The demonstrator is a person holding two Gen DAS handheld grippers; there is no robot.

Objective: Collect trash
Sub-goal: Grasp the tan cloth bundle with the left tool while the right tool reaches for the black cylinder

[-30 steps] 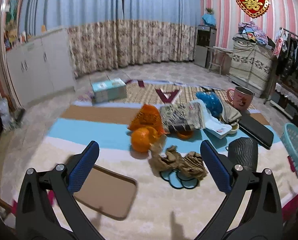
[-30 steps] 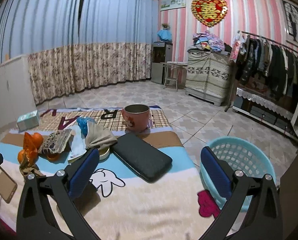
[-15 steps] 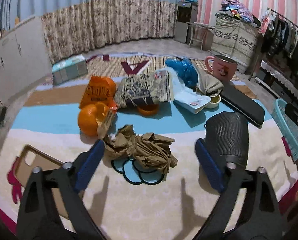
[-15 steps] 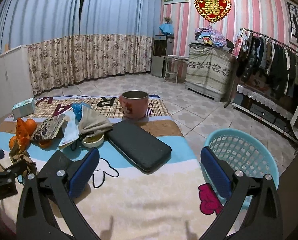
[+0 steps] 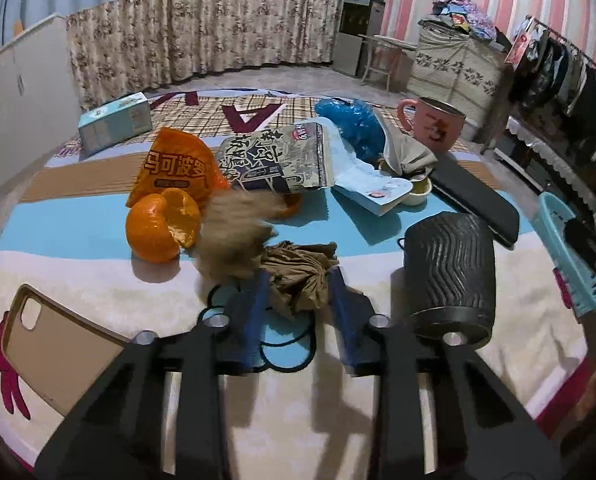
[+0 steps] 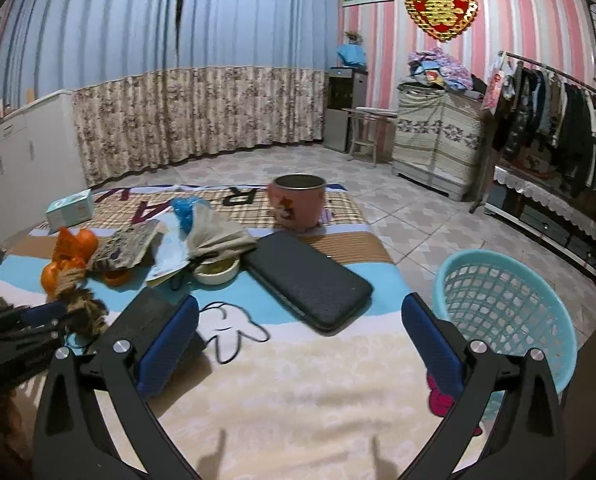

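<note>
Two grippers: left gripper (image 5: 298, 292) pinches crumpled brown paper (image 5: 302, 268) at frame centre for lifting; right gripper (image 6: 298, 340) gapes empty beside blue basket (image 6: 506, 312), lower right, the likely trash bin

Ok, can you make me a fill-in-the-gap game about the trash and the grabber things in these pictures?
1. The left gripper has its jaws closed on a crumpled ____ paper wad.
2. The right gripper is ____, with nothing between its jaws.
3. The basket beside the blanket is light ____.
4. The partly peeled fruit is an ____.

Missing words: brown; open; blue; orange
</note>
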